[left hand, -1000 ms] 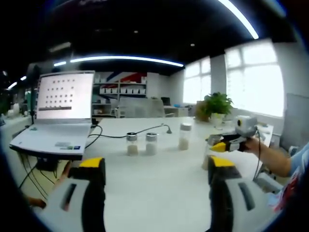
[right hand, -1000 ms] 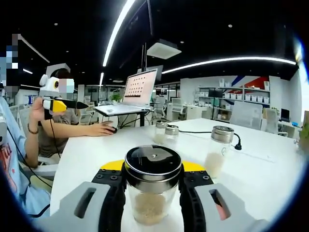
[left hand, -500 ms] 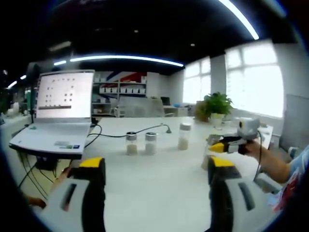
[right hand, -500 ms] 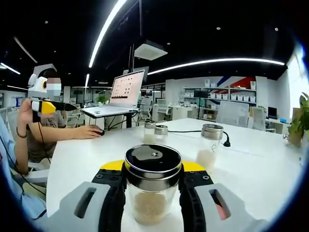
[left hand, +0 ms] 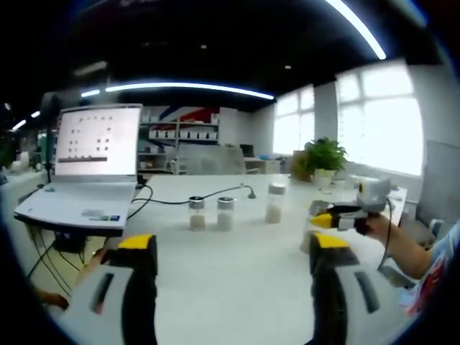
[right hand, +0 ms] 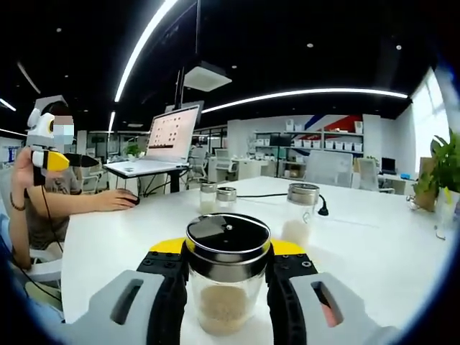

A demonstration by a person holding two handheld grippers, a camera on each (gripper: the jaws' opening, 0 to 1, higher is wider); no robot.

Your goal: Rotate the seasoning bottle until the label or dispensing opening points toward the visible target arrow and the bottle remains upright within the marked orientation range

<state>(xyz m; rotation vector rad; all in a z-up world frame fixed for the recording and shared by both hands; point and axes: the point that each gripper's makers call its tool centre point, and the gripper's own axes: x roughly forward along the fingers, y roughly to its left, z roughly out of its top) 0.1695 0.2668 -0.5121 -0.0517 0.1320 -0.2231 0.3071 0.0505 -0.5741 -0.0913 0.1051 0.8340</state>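
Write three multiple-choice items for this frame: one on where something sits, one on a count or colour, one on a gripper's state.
1. Where does the open laptop sit in the left gripper view?
A. At the left side of the white table
B. Beside the potted plant
C. On the floor

2. How many jars stand free on the table beyond the held jar in the right gripper view?
A. One
B. Three
C. Five

3. What is the right gripper doing?
A. Hanging open over the table
B. Shut on the jar
C. Shut on a cable

Answers:
1. A, the laptop stands at the table's left edge, far from the plant.
2. B, two small jars stand together and a taller jar stands to their right.
3. B, both jaws press against the glass sides under the dark lid.
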